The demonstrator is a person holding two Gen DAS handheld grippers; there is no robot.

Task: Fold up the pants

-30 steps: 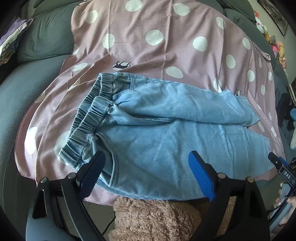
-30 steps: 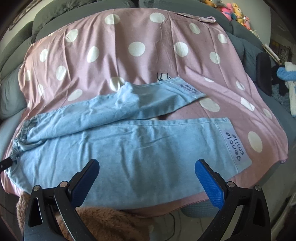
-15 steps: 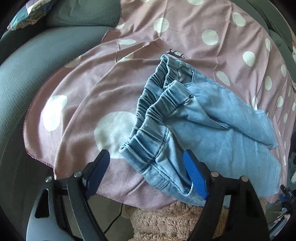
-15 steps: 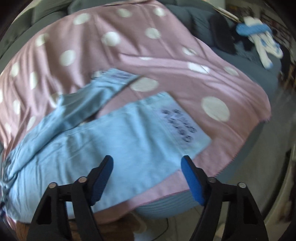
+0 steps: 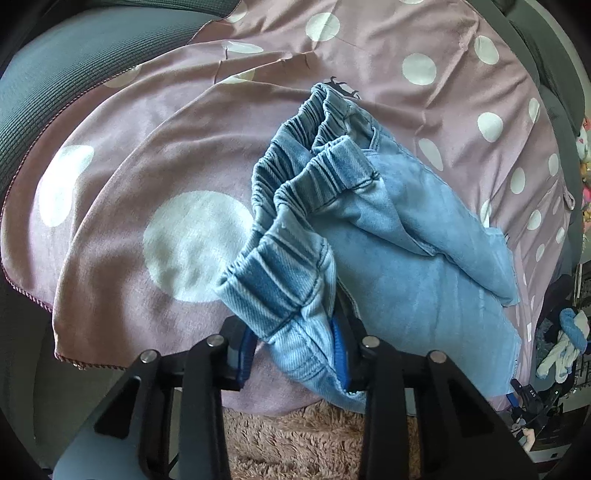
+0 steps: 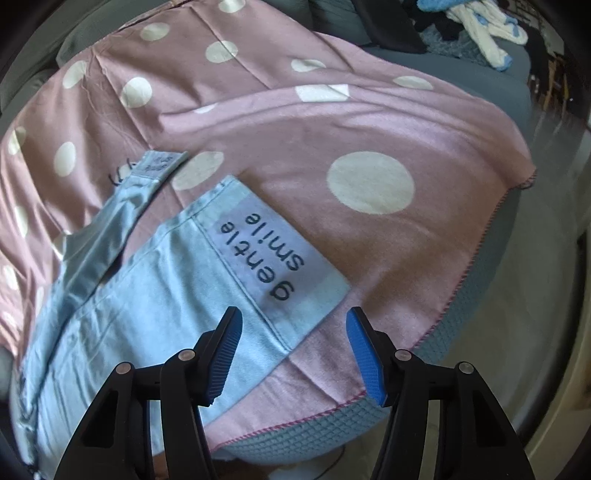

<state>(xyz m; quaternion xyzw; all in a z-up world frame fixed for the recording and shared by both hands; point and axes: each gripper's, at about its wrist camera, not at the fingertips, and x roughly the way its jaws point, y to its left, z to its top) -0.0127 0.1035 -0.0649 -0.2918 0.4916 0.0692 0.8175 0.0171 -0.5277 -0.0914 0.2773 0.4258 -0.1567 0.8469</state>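
Observation:
Light blue denim pants (image 5: 399, 258) lie on a pink blanket with white dots (image 5: 147, 147). My left gripper (image 5: 295, 350) is shut on the near corner of the elastic waistband (image 5: 280, 280), with denim bunched between its blue pads. In the right wrist view the near leg's cuff with the "gentle smile" patch (image 6: 273, 254) lies flat, and the far leg's cuff (image 6: 159, 162) is behind it. My right gripper (image 6: 293, 350) is open, its fingers either side of the near cuff's front corner, just above the cloth.
The blanket covers a grey-blue sofa (image 5: 74, 66). A brown fluffy rug (image 5: 295, 443) lies below the front edge. A pile of blue and white clothes (image 6: 480, 29) sits at the far right. The blanket's stitched edge (image 6: 480, 258) drops off to the floor at the right.
My left gripper has moved onto the waistband corner and closed on it. My right gripper has moved closer to the near cuff and narrowed its opening a little.

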